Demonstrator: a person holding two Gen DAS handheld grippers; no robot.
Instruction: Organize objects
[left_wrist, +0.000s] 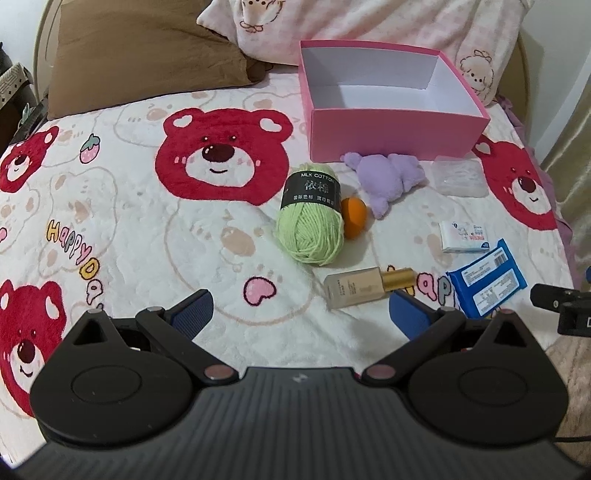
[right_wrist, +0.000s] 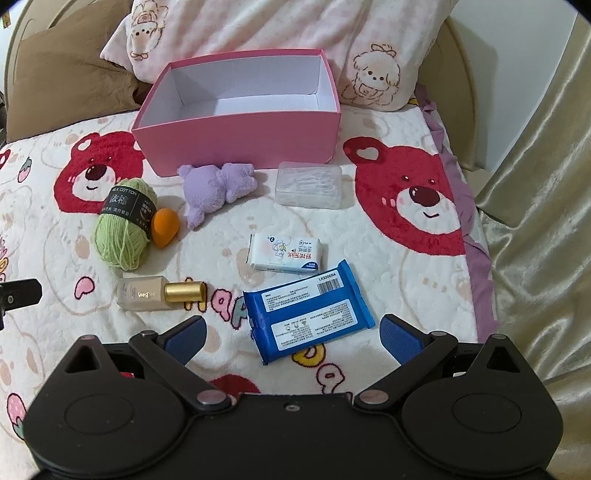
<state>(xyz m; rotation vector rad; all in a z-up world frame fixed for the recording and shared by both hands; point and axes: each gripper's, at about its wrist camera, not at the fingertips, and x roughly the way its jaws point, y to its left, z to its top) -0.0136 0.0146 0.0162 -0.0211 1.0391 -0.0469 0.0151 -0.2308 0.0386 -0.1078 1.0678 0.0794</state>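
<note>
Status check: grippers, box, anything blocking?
Left gripper open, right gripper open, both holding nothing. Pink box holds nothing; blue wipes pack nearest the right gripper. Nothing blocking.

The left gripper (left_wrist: 301, 310) fills the bottom of its frame, jaws spread wide and empty. The right gripper (right_wrist: 291, 334) sits likewise, gaping and holding nothing.

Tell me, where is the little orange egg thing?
The orange sponge lies on the bed blanket, touching the green yarn ball on its right and just left of the purple plush toy.
</note>
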